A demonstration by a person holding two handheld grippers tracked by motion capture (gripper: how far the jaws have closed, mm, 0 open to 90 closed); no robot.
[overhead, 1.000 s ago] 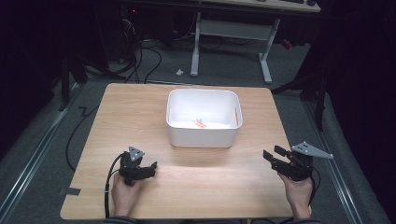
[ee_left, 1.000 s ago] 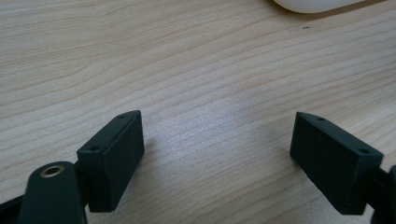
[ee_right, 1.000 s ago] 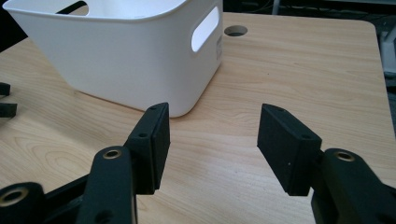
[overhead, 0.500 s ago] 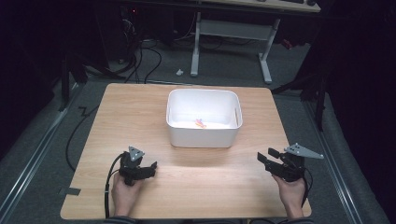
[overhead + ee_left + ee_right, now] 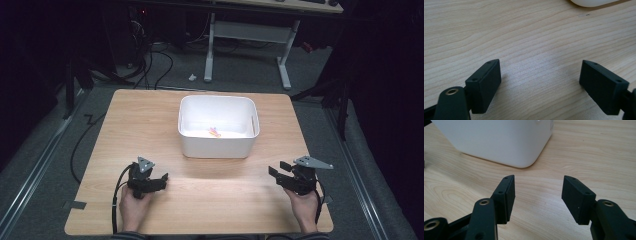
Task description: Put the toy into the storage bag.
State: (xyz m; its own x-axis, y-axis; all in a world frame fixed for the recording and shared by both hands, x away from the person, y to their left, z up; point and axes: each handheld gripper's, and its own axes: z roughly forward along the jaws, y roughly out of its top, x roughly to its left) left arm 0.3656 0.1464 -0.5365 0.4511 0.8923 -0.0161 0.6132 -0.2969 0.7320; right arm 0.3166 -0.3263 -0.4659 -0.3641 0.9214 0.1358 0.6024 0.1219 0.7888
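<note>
left gripper (image 5: 159,181): jaws wide apart, holding nothing, near-left on the light wooden table (image 5: 125,115)
right gripper (image 5: 278,171): about half open, nothing held, near-right
risk: right one's kinda close to the white rectangular plastic tub (image 5: 218,146), a careless swing could shove it and the small pink-yellow bits (image 5: 215,132) inside

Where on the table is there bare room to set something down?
Bare wood flanks the white bin left and right, and lies between the left gripper and right gripper. The strip behind the bin is narrow. The table's near corners hold the hands.

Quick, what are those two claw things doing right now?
Left gripper: open, holding nothing, over bare table.
Right gripper: open, holding nothing, near the white bin.
</note>
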